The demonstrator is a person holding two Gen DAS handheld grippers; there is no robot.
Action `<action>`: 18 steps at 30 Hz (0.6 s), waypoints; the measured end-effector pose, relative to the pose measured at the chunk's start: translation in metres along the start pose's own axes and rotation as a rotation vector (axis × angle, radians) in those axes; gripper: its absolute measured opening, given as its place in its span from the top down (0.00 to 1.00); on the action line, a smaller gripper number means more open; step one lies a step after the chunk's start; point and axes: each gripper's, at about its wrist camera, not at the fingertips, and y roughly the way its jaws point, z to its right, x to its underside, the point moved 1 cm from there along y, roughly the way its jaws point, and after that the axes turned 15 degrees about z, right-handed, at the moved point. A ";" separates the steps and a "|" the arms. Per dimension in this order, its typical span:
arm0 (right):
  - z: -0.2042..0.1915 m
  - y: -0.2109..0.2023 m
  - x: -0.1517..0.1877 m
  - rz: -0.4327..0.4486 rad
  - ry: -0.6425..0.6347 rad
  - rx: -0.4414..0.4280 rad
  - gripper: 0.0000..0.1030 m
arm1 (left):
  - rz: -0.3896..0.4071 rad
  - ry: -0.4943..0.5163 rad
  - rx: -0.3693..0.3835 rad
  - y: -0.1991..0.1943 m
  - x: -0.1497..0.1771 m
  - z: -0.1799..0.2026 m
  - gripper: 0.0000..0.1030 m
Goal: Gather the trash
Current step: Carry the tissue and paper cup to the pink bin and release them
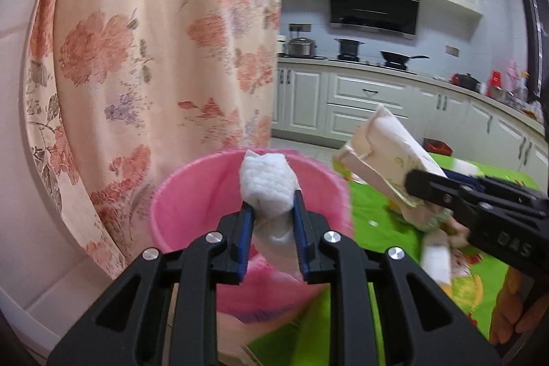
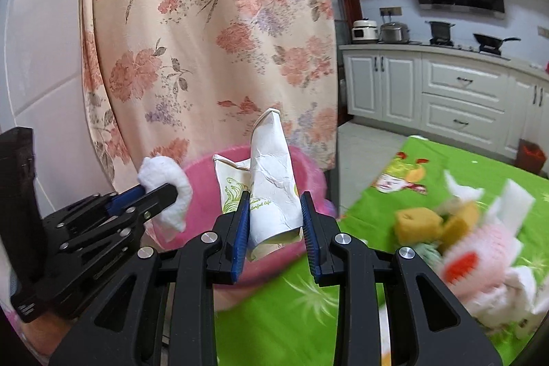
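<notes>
My bench (image 2: 302,294) wears a bright green printed cloth, and a pink bin (image 1: 192,194) stands at its left end against a floral curtain (image 1: 154,40). Beyond, a white kitchen runs along the far wall, with a black range hood (image 1: 374,6) over pots on the counter.

The trash pile (image 2: 480,235) on the right of the bench is blurred; I can make out yellow sponge pieces and something pink and white, little more. The bin's bottom is hidden behind my tools.

My left tool (image 1: 272,211) is pinched on a white wad of tissue (image 1: 267,182), held over the bin's mouth. My right tool (image 2: 274,215) grips a crumpled paper cup (image 2: 272,180), tilted upward, just above the bin's right rim.
</notes>
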 end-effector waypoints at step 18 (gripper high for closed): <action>-0.018 0.061 0.011 -0.057 -0.063 0.014 0.58 | -0.030 -0.101 -0.089 0.052 0.012 -0.070 0.43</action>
